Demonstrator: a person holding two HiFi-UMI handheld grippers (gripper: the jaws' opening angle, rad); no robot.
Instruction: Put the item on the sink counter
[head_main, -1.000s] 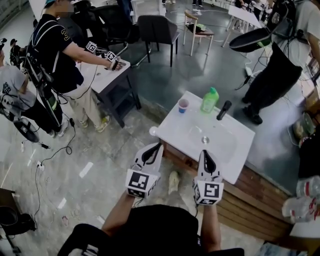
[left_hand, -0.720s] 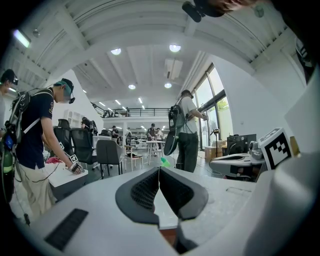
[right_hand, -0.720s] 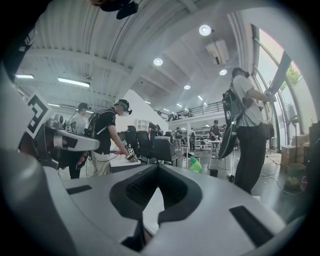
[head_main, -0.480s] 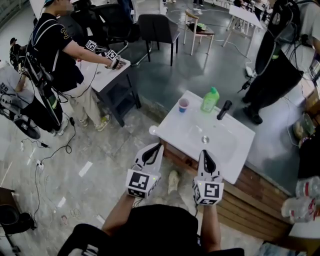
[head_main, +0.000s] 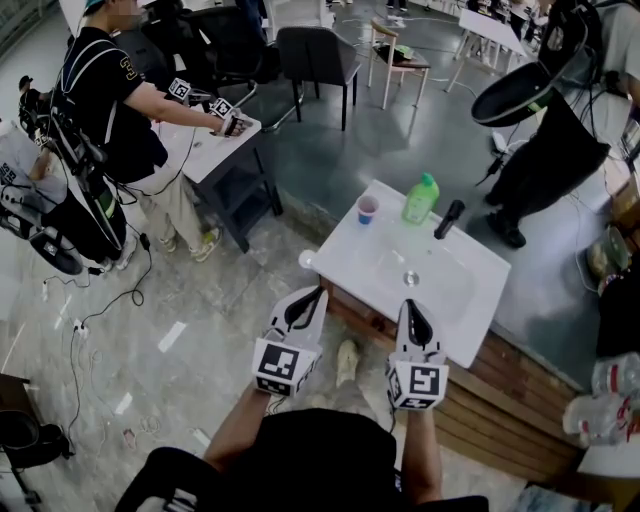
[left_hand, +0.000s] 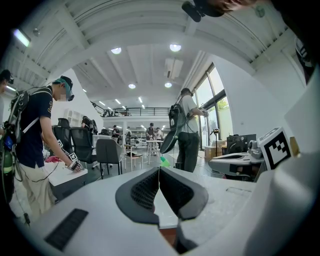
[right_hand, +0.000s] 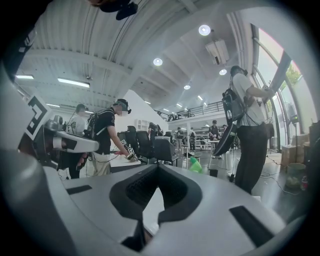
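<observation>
A white sink counter (head_main: 352, 262) stands just ahead of me in the head view. On its far side stand a green bottle (head_main: 420, 198), a small cup (head_main: 367, 210) and a black faucet (head_main: 447, 219). My left gripper (head_main: 318, 291) hovers over the counter's near left edge, jaws closed together with nothing between them. My right gripper (head_main: 409, 306) hangs over the near edge of the basin, shut and empty too. In the left gripper view the left gripper (left_hand: 159, 169) points across the counter towards the green bottle (left_hand: 164, 161). The right gripper (right_hand: 158, 166) points the same way, the bottle (right_hand: 195, 165) to its right.
A person (head_main: 115, 110) works with grippers at a small white-topped table (head_main: 205, 150) to the left. Another person (head_main: 545, 150) stands behind the sink holding a black oval object (head_main: 515, 92). A dark chair (head_main: 315, 60) stands further back. A wooden platform (head_main: 520, 400) carries the sink.
Both grippers have stayed where they were, shut. The person behind the sink has swung the black oval object about; the people at the left have shifted a little.
</observation>
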